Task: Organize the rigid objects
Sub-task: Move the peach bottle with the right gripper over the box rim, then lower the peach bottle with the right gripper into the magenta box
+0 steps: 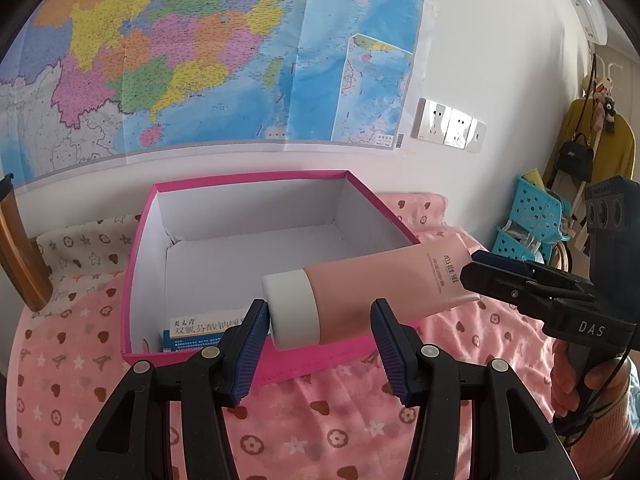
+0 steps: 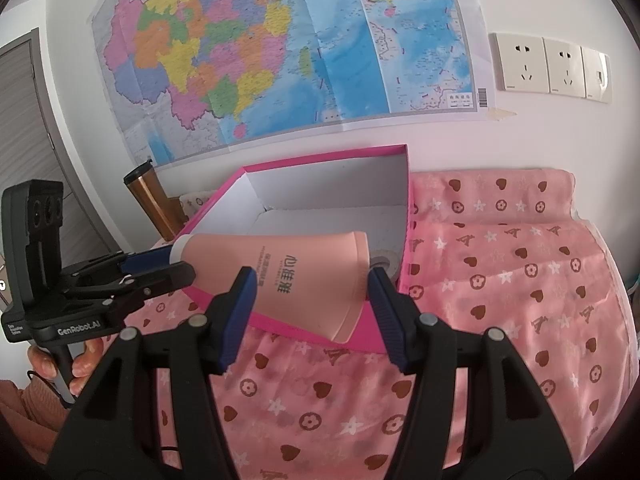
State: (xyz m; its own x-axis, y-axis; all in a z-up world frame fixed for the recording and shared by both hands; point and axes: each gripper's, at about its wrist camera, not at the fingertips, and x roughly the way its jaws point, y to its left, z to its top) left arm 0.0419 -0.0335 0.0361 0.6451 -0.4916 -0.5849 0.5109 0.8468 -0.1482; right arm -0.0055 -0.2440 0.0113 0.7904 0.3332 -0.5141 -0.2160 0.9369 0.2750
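Pink tube held over pink box, white cap end toward left. Left gripper clamps cap; right gripper clamps flat tail. Left view alone shows medicine carton in box; right view alone shows tape roll inside box. Box sits on pink heart-print cloth.

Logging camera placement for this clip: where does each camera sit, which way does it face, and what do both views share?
Left wrist: sits on the left gripper, facing the wall map over the pink box; its own two fingers flank the white cap of the pink tube; the right gripper and a hand show at right.
Right wrist: sits on the right gripper, facing the same wall; its fingers flank the tube's flat end; the left gripper and a hand show at left.
Shared: tube, box, map, patterned pink cloth, wall sockets.
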